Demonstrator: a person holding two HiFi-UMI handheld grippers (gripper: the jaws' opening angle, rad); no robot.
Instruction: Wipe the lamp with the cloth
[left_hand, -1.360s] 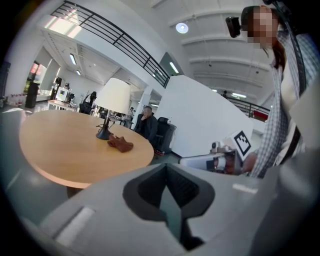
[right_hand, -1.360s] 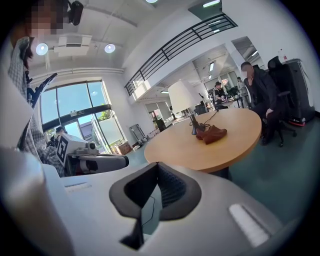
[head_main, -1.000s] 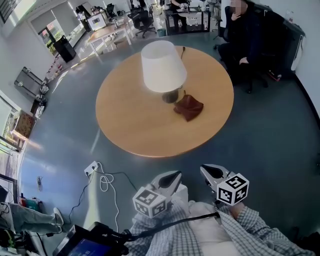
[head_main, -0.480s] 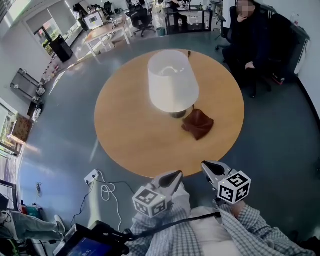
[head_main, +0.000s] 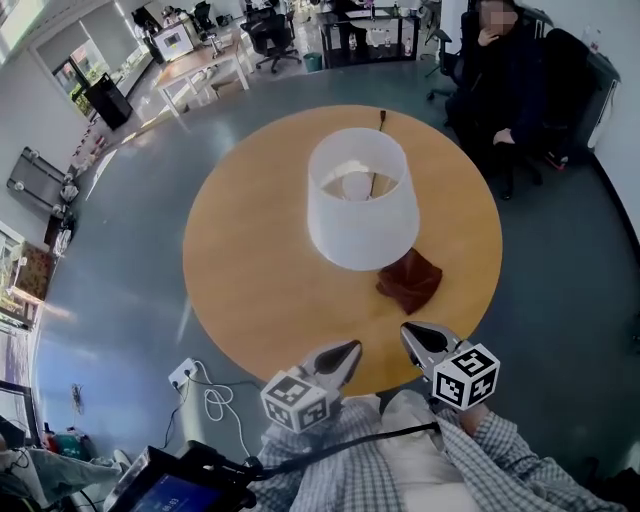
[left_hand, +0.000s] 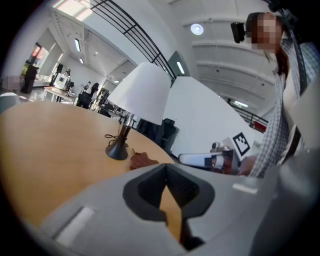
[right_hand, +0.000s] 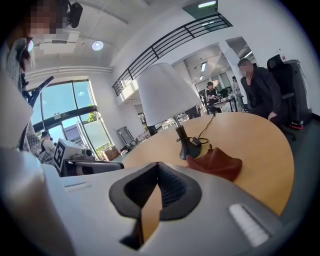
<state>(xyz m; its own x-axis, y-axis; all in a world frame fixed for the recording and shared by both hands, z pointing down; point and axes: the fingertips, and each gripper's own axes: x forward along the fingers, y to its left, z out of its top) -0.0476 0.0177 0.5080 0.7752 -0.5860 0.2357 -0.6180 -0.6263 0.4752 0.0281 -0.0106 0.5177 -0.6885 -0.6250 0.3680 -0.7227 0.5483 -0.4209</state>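
A lamp with a white shade (head_main: 362, 200) stands on the round wooden table (head_main: 250, 260). A crumpled brown cloth (head_main: 410, 280) lies beside its base, on the near right. Both grippers hover at the table's near edge, short of the cloth. My left gripper (head_main: 350, 350) is shut and holds nothing; its view shows the lamp (left_hand: 142, 92) and cloth (left_hand: 142, 161) ahead of its gripper (left_hand: 166, 167). My right gripper (head_main: 410, 333) is shut and holds nothing too. In its view, the cloth (right_hand: 216, 162) lies close, next to the lamp base (right_hand: 190, 147), beyond its gripper (right_hand: 157, 165).
A person in dark clothes (head_main: 500, 80) sits past the table's far right. A power strip (head_main: 182, 374) and white cable (head_main: 215, 400) lie on the grey floor at the near left. Desks and chairs (head_main: 200, 65) stand at the back.
The table, lamp and cloth have come nearer in the head view. Both grippers have moved forward, from over the floor to the table's near edge. Their jaws stayed shut.
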